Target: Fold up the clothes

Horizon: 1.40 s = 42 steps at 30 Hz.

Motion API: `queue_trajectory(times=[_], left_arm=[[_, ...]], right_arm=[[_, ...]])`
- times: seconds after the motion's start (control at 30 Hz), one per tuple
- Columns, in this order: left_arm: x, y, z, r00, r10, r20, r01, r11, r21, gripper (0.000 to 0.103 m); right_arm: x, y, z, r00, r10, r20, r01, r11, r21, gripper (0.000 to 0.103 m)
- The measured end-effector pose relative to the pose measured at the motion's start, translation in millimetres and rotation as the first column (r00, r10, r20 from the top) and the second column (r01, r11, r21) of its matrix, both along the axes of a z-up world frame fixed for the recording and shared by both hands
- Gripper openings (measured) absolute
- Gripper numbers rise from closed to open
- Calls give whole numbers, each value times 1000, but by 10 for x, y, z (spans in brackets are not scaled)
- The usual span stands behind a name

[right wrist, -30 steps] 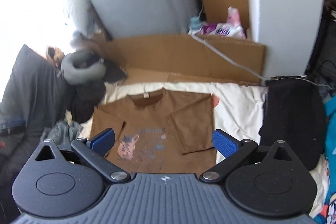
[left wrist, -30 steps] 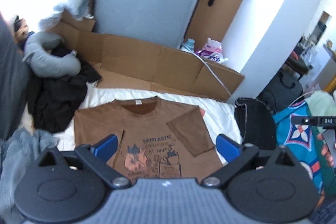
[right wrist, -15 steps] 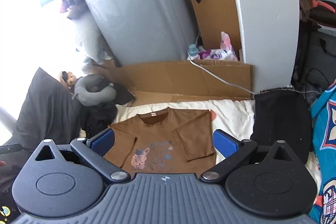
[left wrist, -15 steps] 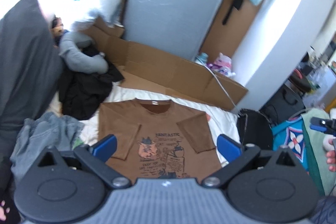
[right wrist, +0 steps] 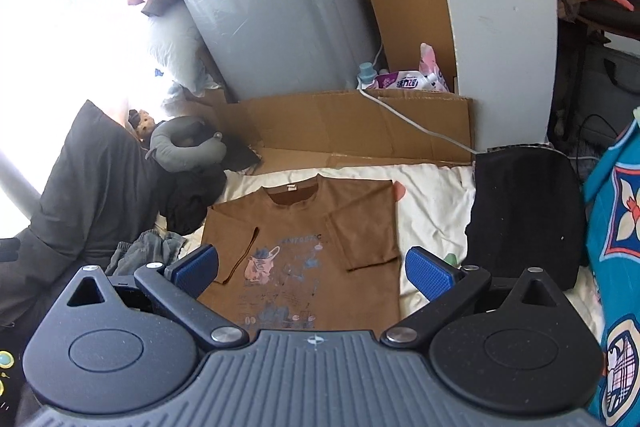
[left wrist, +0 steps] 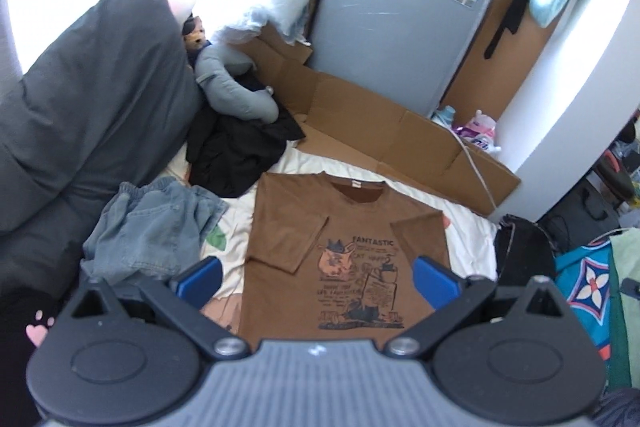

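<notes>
bed [left wrist: 460, 223]: cream sheet serves as the folding surface.
t-shirt [left wrist: 344, 259]: brown, flat on the bed, print up, both sleeves folded in over the chest, probably readied for the lengthwise fold.
jeans [left wrist: 152, 227]: crumpled beside the shirt, likely waiting their turn.
left claw [left wrist: 318, 281]: released, empty, above the shirt hem.
right claw [right wrist: 312, 269]: released, empty, above the hem too.
</notes>
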<state>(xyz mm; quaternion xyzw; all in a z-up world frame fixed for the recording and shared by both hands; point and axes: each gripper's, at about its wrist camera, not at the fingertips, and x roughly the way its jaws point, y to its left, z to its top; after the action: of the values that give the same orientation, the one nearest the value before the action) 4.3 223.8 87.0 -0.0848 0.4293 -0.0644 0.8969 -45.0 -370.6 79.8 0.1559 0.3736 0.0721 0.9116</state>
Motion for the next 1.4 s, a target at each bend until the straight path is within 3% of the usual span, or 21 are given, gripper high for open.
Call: queue_trajectory(times=[0.3, 0.47, 0.73, 0.93, 1.27, 1.4], left_arm=[[-141, 87, -433, 999, 23, -23, -23, 1000, -12, 103], [-178, 84, -739, 999, -4, -45, 3, 1000, -28, 103], [-275, 229, -1251, 992, 46, -115, -52, 997, -50, 103], [-284, 394, -1641, 976, 87, -199, -97, 995, -39, 102], [-164, 529, -2187, 944, 117, -307, -128, 992, -17, 102], [-81, 563, -2535, 909, 119, -400, -129, 992, 1, 99]], right_arm=[[-145, -220, -239, 995, -90, -34, 91, 995, 29, 102], [-232, -250, -465, 990, -125, -73, 124, 992, -18, 102], [-333, -262, -865, 978, -149, -146, 140, 988, -68, 102], [-360, -252, -1255, 958, -186, -216, 175, 982, -70, 102], [-255, -62, -1843, 943, -147, -299, 140, 989, -44, 102], [-231, -28, -2116, 933, -127, -337, 113, 992, -63, 102]])
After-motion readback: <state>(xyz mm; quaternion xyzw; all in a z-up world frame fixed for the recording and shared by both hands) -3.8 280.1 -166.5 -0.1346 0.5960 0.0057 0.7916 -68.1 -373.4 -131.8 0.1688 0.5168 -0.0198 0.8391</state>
